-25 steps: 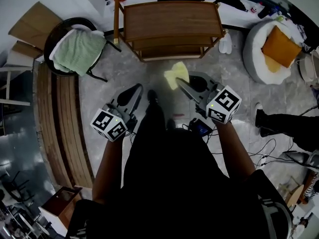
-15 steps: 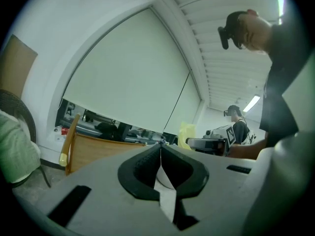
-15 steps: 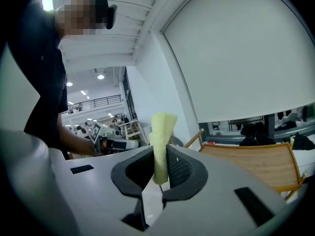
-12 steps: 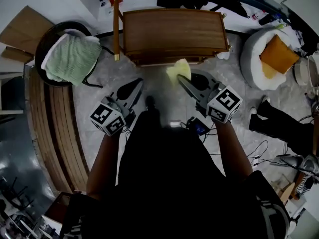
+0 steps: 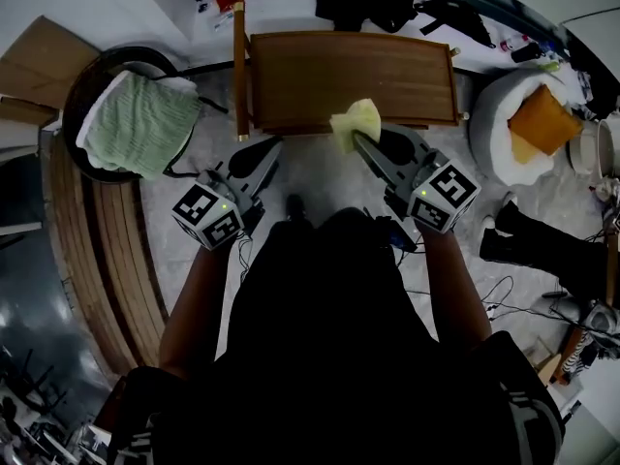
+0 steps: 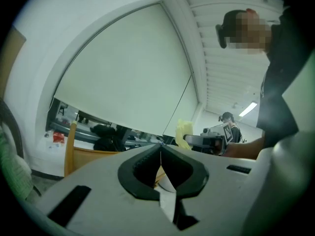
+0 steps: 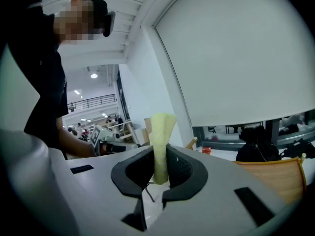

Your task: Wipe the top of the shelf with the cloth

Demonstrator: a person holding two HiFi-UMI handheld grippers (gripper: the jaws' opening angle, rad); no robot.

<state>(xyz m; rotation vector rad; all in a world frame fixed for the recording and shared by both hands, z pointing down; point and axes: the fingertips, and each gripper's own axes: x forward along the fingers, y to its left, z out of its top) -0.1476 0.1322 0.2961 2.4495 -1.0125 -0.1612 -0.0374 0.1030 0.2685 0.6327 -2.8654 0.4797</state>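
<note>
A wooden shelf (image 5: 349, 71) stands ahead of me in the head view, its brown top bare. My right gripper (image 5: 356, 141) is shut on a pale yellow cloth (image 5: 355, 124), which sticks up from the jaws just over the shelf's near edge. In the right gripper view the cloth (image 7: 161, 141) is pinched upright between the dark jaws of my right gripper (image 7: 160, 154). My left gripper (image 5: 274, 147) hangs to the left of it, short of the shelf's front left corner, jaws closed on nothing. In the left gripper view the left gripper (image 6: 160, 149) has its tips touching.
A black chair with a green towel (image 5: 136, 124) stands at the left, beside a curved wooden bench (image 5: 97, 260). A white round cushion with an orange pillow (image 5: 538, 124) lies at the right. Cables (image 5: 504, 294) trail on the floor, and a person's legs (image 5: 562, 250) show at the right edge.
The shelf has come nearer in the head view. My right gripper has carried the cloth forward from over the floor to the shelf's near edge, and the left gripper has moved forward too.
</note>
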